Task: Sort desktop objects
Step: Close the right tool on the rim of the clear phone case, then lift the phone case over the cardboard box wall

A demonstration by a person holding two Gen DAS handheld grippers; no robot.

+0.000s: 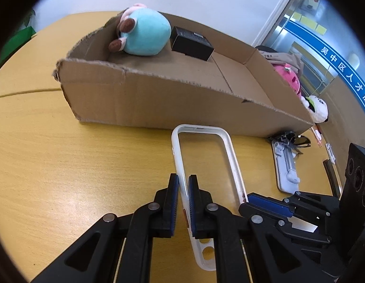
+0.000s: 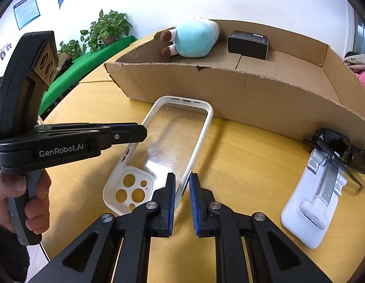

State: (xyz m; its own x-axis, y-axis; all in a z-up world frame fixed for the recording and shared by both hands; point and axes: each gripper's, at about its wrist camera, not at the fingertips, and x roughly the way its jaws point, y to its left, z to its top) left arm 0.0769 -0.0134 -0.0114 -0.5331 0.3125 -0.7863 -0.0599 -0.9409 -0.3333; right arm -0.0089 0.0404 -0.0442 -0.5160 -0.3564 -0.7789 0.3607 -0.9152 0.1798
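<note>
A white-rimmed clear phone case (image 1: 232, 155) (image 2: 206, 127) lies tilted on the yellow wooden table (image 1: 76, 165), just in front of a cut-down cardboard box (image 1: 158, 99) (image 2: 253, 89). My left gripper (image 1: 183, 181) (image 2: 141, 131) is shut on the case's left rim. On the opposite long rim, near the camera-hole end, my right gripper (image 2: 182, 179) (image 1: 247, 200) is shut as well. Inside the box lie a light-blue plush toy (image 1: 147, 33) (image 2: 194, 40) and a small black box (image 1: 191, 43) (image 2: 248, 43). A hand (image 2: 22, 188) holds the left gripper's handle.
A white folding phone stand (image 1: 286, 167) (image 2: 312, 207) lies to the right of the case, with dark sunglasses (image 1: 291, 139) (image 2: 342, 153) resting on its far end. A pink plush (image 1: 288, 77) and a panda plush (image 1: 318, 110) sit beyond the box's right end. Potted plants (image 2: 109, 28) stand behind the table.
</note>
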